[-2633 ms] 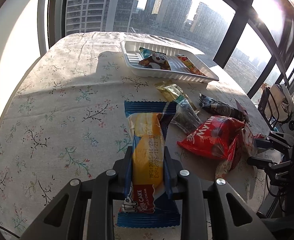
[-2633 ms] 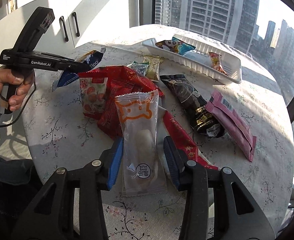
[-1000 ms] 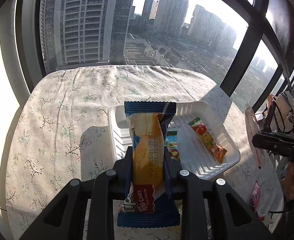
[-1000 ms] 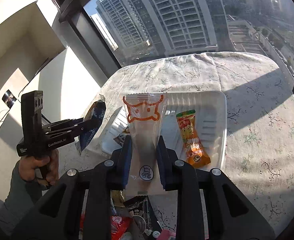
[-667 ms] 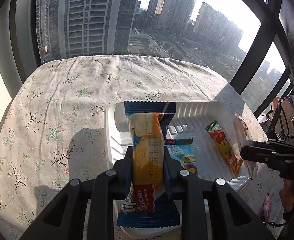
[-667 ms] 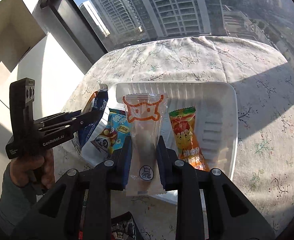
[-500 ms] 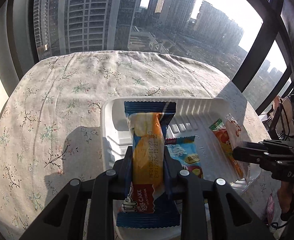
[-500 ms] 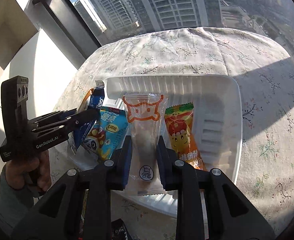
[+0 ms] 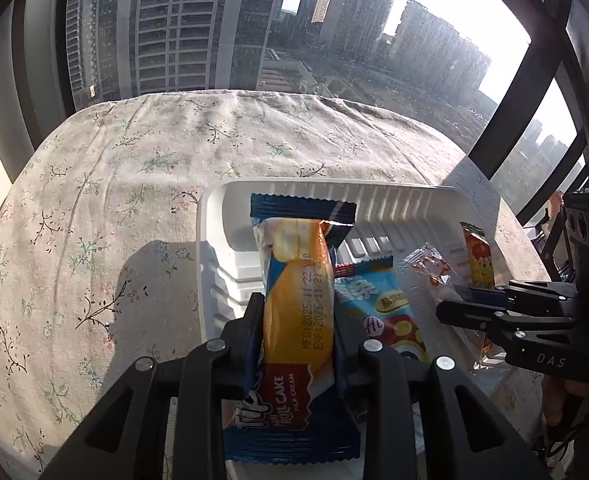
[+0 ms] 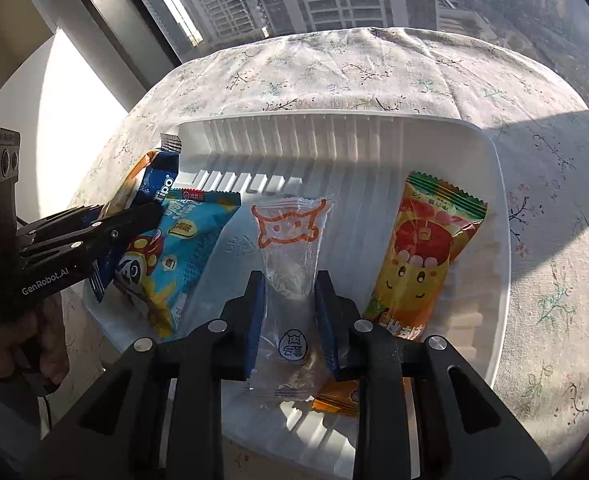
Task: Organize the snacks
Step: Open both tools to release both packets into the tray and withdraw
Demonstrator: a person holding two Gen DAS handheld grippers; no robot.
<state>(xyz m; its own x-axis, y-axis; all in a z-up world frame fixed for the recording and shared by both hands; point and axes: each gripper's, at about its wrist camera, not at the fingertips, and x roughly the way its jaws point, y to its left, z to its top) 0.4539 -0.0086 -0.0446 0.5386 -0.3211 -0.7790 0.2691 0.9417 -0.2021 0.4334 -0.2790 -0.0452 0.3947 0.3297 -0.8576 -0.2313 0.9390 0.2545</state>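
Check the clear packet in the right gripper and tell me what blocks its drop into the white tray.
Nothing visible does. The right gripper holds the clear packet over a bare strip of the white tray, with the blue panda packet to one side and the orange packet to the other.

Left wrist view looks forward-down over tray (image 9: 214,240) from its left end, close. Right wrist view faces tray (image 10: 498,280) from near side, closer. Both share tray, tablecloth (image 9: 94,200), windows.
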